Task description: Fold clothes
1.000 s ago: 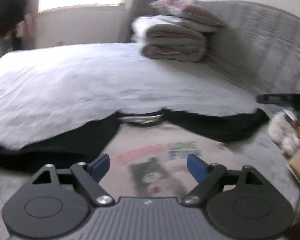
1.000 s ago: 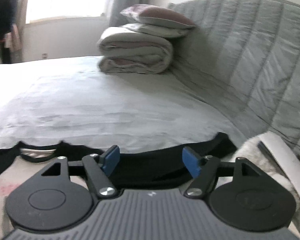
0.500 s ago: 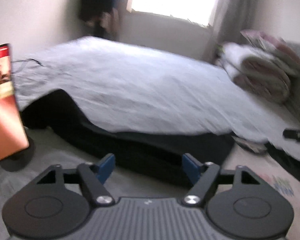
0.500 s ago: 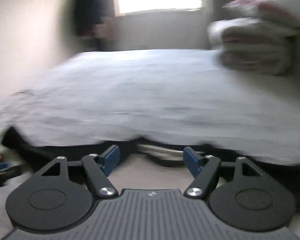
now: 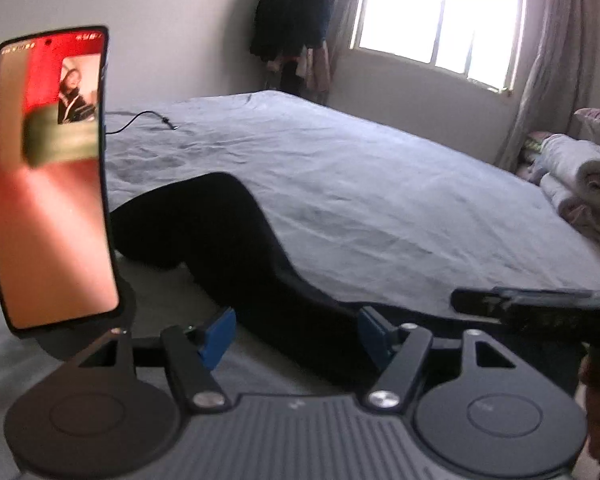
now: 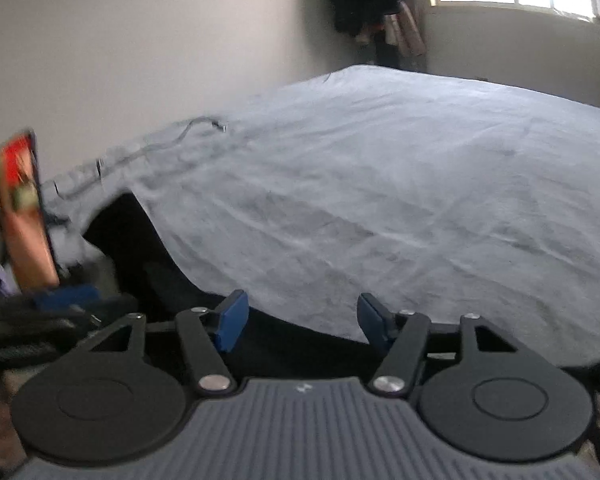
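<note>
**A:** Left wrist view first. The left hand-held gripper (image 5: 295,334) hangs low over the black sleeve (image 5: 235,240) of the garment, which lies at the near edge of the bed (image 5: 380,184). Its blue pads (image 5: 219,334) stand apart on either side of the dark cloth, and I see no pinch yet, so I read it as released.

**B:** What worries you there?

**A:** The phone (image 5: 47,176), upright on its stand just left of the sleeve. If the sleeve is swung across for a fold, the cloth or the gripper could well tip it over. The right hand-held gripper (image 5: 540,304) also comes in from the right, near this one, so the two might knock together.

**B:** And the right wrist view?

**A:** The right hand-held gripper (image 6: 300,322) is closing its jaws, with the pads (image 6: 231,320) still apart, over the dark edge of the shirt (image 6: 291,350) where it meets the grey sheet. Nothing looks clamped, though the picture is blurred.

**B:** The risk?

**A:** It may bite the sheet along with the shirt, or catch only one layer, and the fold would come out crooked. The cable (image 6: 195,124) lies well apart on the bed, so it is less of a concern.
</note>
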The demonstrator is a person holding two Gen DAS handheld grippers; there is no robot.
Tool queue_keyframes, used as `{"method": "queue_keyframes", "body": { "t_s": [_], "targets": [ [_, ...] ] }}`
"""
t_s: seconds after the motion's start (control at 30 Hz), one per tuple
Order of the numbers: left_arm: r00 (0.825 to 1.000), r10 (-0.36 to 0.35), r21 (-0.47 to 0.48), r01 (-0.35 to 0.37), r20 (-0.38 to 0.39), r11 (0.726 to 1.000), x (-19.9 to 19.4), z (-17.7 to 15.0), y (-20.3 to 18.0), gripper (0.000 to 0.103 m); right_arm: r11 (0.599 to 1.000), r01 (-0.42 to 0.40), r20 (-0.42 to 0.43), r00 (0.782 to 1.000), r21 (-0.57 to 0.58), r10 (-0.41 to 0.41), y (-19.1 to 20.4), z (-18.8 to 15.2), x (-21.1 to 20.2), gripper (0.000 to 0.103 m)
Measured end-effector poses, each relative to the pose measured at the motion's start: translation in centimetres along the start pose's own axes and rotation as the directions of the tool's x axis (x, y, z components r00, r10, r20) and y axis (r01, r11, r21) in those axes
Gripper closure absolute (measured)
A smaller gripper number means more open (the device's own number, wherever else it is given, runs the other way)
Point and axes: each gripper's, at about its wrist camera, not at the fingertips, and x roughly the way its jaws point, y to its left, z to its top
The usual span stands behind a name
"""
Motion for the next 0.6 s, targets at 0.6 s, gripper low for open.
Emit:
{"method": "queue_keyframes", "body": {
  "t_s": [0.6],
  "targets": [
    [0.995, 0.096, 0.036, -0.096, -0.009, 0.995, 1.3, -0.8, 0.7, 0.035, 0.971, 0.062, 0.031, 0.997, 0.232, -0.071, -4.1, -1.6, 0.4, 0.098]
  ]
}}
